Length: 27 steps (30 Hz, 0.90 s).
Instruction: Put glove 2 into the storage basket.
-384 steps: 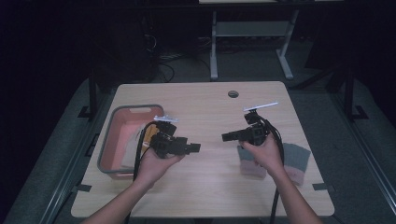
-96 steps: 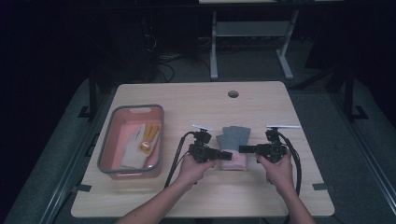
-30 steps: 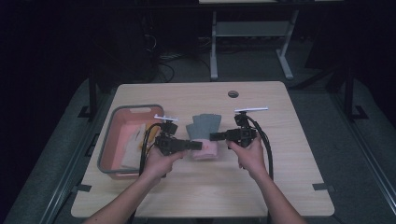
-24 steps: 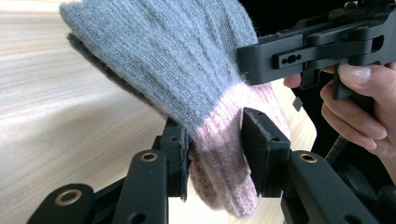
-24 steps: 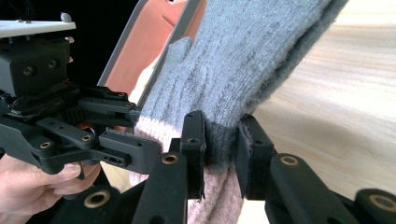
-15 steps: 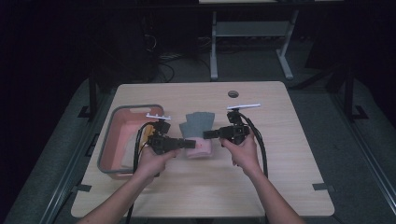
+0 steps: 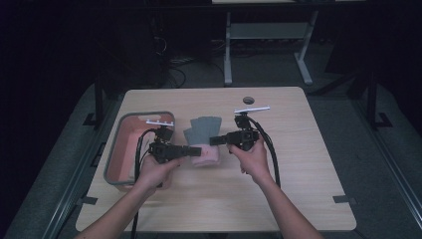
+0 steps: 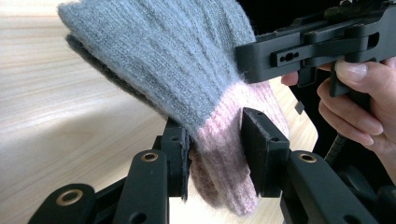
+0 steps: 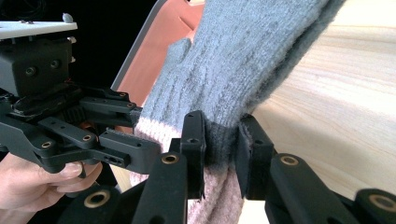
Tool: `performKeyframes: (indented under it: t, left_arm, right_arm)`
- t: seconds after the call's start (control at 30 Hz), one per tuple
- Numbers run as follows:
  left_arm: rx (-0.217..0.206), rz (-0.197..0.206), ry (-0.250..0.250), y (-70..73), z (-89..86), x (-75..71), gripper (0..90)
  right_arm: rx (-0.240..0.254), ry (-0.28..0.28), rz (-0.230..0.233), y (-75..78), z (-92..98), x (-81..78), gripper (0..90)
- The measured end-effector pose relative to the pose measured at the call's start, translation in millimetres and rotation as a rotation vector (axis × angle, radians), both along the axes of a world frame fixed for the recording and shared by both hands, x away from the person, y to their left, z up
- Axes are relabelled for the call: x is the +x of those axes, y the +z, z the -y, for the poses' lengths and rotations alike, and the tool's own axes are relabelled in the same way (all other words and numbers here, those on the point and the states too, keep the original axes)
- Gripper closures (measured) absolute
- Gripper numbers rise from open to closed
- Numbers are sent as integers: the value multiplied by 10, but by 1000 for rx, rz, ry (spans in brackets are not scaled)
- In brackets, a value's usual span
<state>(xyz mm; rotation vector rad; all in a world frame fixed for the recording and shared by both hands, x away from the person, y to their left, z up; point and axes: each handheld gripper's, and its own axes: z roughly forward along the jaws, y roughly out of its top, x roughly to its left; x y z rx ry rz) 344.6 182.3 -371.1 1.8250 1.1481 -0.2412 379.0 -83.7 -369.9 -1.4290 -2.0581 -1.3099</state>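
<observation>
Between the jaws of the left gripper [image 8: 212,154], pinched tight: pink cuff of a knitted glove [image 8: 177,70]. Clamped by the right gripper [image 9: 219,154] on the opposite edge of that cuff, grey fingers hanging free beyond. Likely light, soft, floppy, stretchy; best gripped at the thick ribbed cuff, not the fingers. Farther left of the left gripper, a tray [image 7: 117,159].

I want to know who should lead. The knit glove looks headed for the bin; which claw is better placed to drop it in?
Probably the left claw: it grips the glove at its pink cuff and sits right beside the bin. The right claw holds the far side.
</observation>
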Motion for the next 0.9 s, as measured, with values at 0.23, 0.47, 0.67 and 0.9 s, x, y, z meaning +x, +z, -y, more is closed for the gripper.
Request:
performKeyframes:
  t: [0.23,0.47,0.67,0.9]
  left_arm:
    - [3,9,7,44,-111,-1,637]
    - [-6,15,6,89,-205,4,639]
    - [-5,15,18,137,-279,3,644]
    - [-8,19,24,174,-369,12,651]
  right_arm:
    - [-6,16,15,60,-122,23,747]
    - [23,23,6,51,-189,48,748]
    - [16,33,22,110,-264,67,748]
    - [27,38,24,149,-349,88,749]
